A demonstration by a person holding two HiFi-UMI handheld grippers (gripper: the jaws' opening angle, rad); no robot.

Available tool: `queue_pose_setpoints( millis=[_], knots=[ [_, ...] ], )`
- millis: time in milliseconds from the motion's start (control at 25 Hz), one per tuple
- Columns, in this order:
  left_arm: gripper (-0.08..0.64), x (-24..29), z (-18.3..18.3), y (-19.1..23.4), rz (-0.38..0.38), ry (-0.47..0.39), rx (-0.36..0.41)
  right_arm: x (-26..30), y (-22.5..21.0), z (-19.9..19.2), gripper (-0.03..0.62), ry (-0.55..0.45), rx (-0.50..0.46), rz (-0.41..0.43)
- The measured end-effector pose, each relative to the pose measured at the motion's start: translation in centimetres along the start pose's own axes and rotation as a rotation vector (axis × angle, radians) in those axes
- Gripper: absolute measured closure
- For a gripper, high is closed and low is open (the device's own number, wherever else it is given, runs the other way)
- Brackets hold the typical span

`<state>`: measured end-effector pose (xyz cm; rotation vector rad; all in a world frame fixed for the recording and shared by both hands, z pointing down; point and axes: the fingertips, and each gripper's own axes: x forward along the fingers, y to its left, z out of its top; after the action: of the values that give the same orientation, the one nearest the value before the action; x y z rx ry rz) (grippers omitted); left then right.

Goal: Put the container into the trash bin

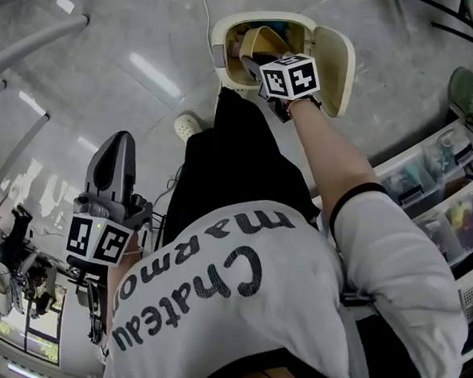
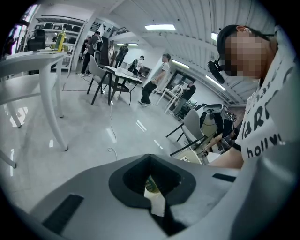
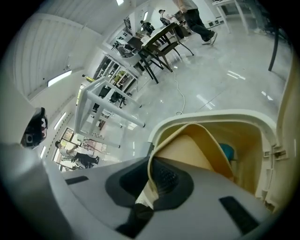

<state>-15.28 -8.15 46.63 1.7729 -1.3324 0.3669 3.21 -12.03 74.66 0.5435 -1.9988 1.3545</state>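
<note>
In the head view a tan, bowl-like container (image 1: 261, 42) hangs tilted in the mouth of the cream trash bin (image 1: 222, 31), whose lid (image 1: 339, 60) stands open to the right. My right gripper (image 1: 261, 65) is shut on the container's rim. In the right gripper view the container's thin wall (image 3: 192, 150) runs between the jaws of the right gripper (image 3: 152, 174), just over the bin's rim (image 3: 211, 116). My left gripper (image 1: 119, 141) hangs low by the person's left side, shut and holding nothing; in its own view the left gripper (image 2: 150, 157) points across the room.
Something blue (image 3: 226, 151) lies inside the bin. Clear plastic drawers (image 1: 439, 174) stand to the right of the bin. A white shoe (image 1: 186, 126) and a cable (image 1: 205, 4) are on the floor near it. White table legs (image 1: 28, 44) stand at left; people and chairs (image 2: 117, 77) are farther off.
</note>
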Motion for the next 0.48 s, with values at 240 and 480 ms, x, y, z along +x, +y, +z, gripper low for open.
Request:
queue_pose_setpoints(
  millis=[240, 480],
  knots=[
    [0.537, 1.3, -1.2, 1.0, 0.018, 0.042, -0.029, 2.6, -1.4, -2.1, 0.558, 0.113, -0.065, -0.005],
    [0.537, 2.6, -2.1, 1.8, 0.023, 0.071, -0.045, 4.7, -3.3, -3.8, 0.560, 0.194, -0.098, -0.030]
  ],
)
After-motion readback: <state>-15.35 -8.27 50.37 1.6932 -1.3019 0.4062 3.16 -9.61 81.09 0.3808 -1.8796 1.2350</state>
